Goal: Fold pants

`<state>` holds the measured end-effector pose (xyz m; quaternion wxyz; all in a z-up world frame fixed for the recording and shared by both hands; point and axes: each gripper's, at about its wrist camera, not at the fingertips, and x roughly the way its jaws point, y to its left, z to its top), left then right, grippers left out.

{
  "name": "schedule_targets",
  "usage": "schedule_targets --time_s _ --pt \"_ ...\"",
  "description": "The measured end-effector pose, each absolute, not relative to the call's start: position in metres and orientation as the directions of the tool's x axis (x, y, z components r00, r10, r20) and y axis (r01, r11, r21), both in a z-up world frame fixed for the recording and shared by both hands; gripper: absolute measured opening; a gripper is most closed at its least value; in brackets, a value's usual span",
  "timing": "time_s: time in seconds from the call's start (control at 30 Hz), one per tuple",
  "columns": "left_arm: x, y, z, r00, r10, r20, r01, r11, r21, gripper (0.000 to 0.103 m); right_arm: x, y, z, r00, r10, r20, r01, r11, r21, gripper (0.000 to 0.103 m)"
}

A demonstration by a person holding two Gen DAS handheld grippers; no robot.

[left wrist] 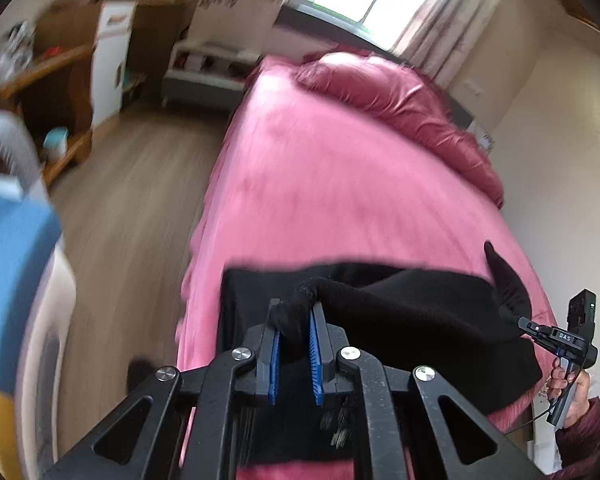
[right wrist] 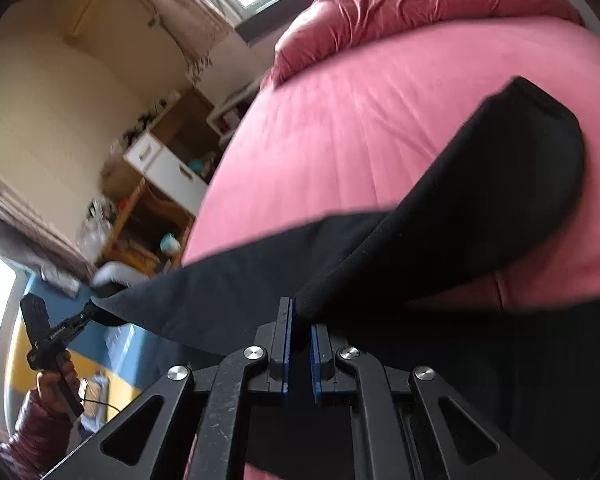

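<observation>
Pink-sheeted bed filling mid-frame, rumpled satin duvet upper right. Left tool pinching bunched black pants; right tool nearly pressed together, clamping soft matte fabric.

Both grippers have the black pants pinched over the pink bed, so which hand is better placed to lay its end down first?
Probably the right gripper: its end of the black pants hangs over the pink bed, while the left gripper holds its bunch near the bed's edge.

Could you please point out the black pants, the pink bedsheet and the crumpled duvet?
black pants (left wrist: pixel 400 320), left wrist view, draped middle.
pink bedsheet (left wrist: pixel 320 184), left wrist view, bare centre.
crumpled duvet (right wrist: pixel 420 4), right wrist view, wrinkled top.
</observation>
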<state>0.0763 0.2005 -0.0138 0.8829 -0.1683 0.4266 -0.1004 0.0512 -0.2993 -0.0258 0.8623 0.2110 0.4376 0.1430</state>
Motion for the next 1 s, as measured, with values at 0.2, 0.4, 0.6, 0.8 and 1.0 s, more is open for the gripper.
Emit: schedule_targets --time_s 0.2,0.4,0.6,0.8,1.0 --pt "0.046 0.202 -0.062 0.548 -0.311 -0.777 -0.048 0.915 -0.4 0.012 0.016 -0.302 -0.067 0.522 0.399 -0.754 -0.015 0.888 0.46 0.008" --pt "0.031 0.203 -0.075 0.542 -0.318 -0.778 -0.072 0.905 -0.419 0.012 -0.001 -0.303 -0.088 0.495 0.375 -0.784 0.013 0.899 0.438 0.008" --pt "0.022 0.197 -0.082 0.511 -0.26 -0.819 -0.065 0.939 -0.338 0.02 -0.008 -0.304 -0.084 0.5 0.365 -0.786 0.009 0.905 0.426 0.007" --pt "0.021 0.218 -0.1 0.433 -0.204 -0.878 -0.206 0.926 -0.317 0.028 -0.005 -0.308 -0.105 0.452 0.324 -0.831 0.035 0.925 0.379 0.007" --pt "0.007 0.25 -0.061 0.539 -0.112 -0.835 -0.332 0.882 -0.333 0.028 -0.001 -0.305 -0.11 0.44 0.316 -0.84 0.032 0.93 0.367 0.007"
